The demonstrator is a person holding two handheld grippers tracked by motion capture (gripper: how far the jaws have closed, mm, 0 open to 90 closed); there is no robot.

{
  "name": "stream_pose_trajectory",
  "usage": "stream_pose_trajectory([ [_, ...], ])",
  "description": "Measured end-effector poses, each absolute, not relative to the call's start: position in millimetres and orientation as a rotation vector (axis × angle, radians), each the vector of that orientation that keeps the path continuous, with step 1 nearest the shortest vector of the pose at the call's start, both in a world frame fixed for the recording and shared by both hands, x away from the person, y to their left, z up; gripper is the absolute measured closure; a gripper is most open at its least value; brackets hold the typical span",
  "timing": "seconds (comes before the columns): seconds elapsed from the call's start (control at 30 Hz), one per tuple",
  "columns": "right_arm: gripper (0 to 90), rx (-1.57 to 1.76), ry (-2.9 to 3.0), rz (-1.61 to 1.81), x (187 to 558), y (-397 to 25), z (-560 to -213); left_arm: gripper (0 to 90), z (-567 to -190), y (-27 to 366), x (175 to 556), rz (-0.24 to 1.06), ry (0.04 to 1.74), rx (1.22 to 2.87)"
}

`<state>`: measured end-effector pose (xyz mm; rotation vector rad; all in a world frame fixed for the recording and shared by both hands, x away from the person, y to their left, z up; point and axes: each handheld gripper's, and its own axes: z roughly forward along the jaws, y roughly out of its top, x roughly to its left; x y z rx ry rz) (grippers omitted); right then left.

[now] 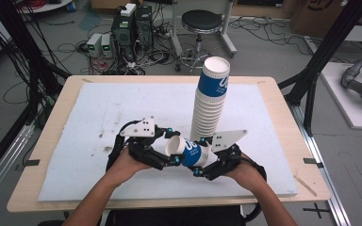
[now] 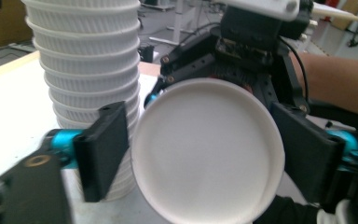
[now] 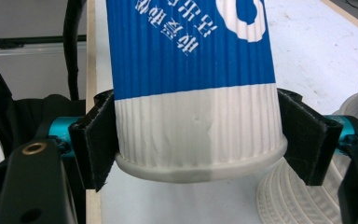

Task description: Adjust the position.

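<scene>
A tall, leaning stack of upside-down paper cups (image 1: 209, 99) stands on the white board, blue on the top cup and white ribbed rims below. One blue-and-white paper cup (image 1: 188, 151) lies sideways in the air in front of the stack, held between both grippers. My right gripper (image 1: 200, 156) is shut on its white band near the rim (image 3: 196, 140). My left gripper (image 1: 172, 146) straddles the cup's white round end (image 2: 207, 149), both jaws touching its edge. The stack (image 2: 88, 70) rises just behind my left jaw, and its rims (image 3: 307, 196) show at lower right in the right gripper view.
The white foam board (image 1: 99, 117) covers a wooden table (image 1: 42, 141). On the floor behind are a stool (image 1: 201, 21), computer boxes (image 1: 132, 28) and cables. Black frame posts (image 1: 320, 52) stand at the right.
</scene>
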<state>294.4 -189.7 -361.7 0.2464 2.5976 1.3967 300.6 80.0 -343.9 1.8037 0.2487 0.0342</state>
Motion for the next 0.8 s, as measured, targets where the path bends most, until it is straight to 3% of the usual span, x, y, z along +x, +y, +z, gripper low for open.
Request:
stream_pose_trajectory([
  [0.8, 14.8, 0.355, 2.598, 1.642, 296, -194, -363, 30.3, -340, 91, 301, -0.004, 0.216, 1.607],
])
